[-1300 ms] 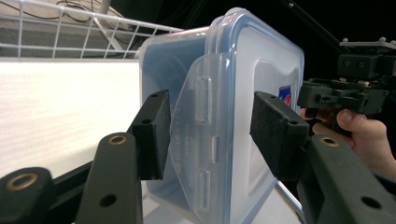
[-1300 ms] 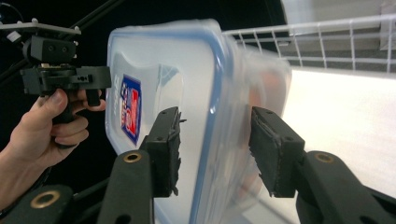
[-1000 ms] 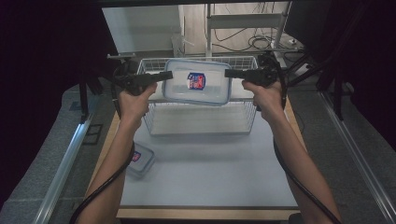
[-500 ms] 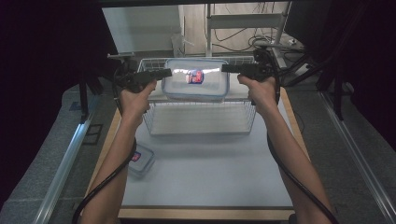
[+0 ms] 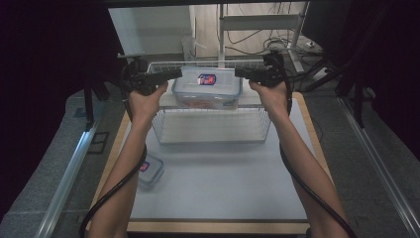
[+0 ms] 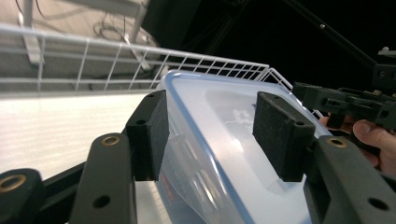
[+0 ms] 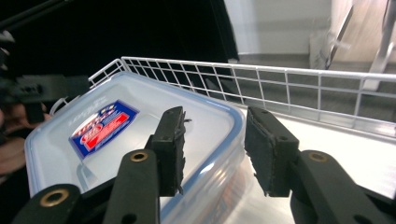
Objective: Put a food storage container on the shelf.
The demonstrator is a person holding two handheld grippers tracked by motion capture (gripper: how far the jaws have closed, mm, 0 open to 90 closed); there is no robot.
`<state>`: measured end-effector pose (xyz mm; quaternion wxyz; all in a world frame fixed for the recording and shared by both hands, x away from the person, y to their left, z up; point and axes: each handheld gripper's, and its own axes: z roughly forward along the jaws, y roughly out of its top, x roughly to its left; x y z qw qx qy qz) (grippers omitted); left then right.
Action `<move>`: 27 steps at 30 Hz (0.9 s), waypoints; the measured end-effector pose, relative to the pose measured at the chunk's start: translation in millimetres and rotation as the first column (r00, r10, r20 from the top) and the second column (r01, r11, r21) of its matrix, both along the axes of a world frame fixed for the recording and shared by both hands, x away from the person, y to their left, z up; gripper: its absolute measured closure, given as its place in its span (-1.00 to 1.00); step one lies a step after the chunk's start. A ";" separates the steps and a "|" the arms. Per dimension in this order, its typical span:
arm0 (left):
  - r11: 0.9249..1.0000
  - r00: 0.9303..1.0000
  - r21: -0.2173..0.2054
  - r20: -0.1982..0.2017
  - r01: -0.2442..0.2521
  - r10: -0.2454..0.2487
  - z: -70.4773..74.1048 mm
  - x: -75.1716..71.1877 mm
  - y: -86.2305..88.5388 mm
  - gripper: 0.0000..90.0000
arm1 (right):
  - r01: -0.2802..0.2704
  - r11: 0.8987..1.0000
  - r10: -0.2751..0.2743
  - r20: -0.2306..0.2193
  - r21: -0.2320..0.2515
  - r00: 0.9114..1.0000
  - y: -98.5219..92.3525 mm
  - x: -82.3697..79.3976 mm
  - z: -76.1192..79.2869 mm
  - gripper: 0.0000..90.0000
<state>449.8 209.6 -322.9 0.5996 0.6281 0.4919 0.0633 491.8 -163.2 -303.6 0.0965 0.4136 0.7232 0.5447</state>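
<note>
Clear plastic lidded box (image 5: 207, 88) hangs crosswise over the white wire basket (image 5: 213, 126), one gripper per end.
Left gripper (image 5: 174, 74) and right gripper (image 5: 239, 73) each straddle a short end, jaws spread around the rim; firm grip uncertain.

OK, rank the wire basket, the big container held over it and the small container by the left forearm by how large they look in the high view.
1. Wire basket: widest footprint.
2. Big container: clearly narrower than the basket, though it sits higher, nearer the camera.
3. Small container: smallest by far, partly hidden by the left forearm.
</note>
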 end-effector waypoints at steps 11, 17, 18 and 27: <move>0.993 0.986 0.109 0.153 0.053 -0.069 -4.9 -52.8 -1.9 0.32 | -0.049 0.997 0.057 0.130 -0.063 0.990 -17.7 -49.2 0.1 0.67; 0.985 0.977 0.161 0.193 0.065 -0.096 -18.9 -79.5 -1.3 0.78 | -0.092 0.991 0.105 0.147 -0.093 0.984 -23.3 -73.5 -15.3 0.96; 0.981 0.976 0.180 0.191 0.069 -0.104 -21.2 -82.9 -1.7 0.87 | -0.102 0.990 0.115 0.147 -0.093 0.982 -23.5 -77.0 -18.0 0.99; 0.956 0.976 0.273 0.155 0.109 -0.155 -39.3 -85.1 -17.5 0.99 | -0.185 0.971 0.204 0.123 -0.154 0.971 -3.1 -92.7 -39.1 1.00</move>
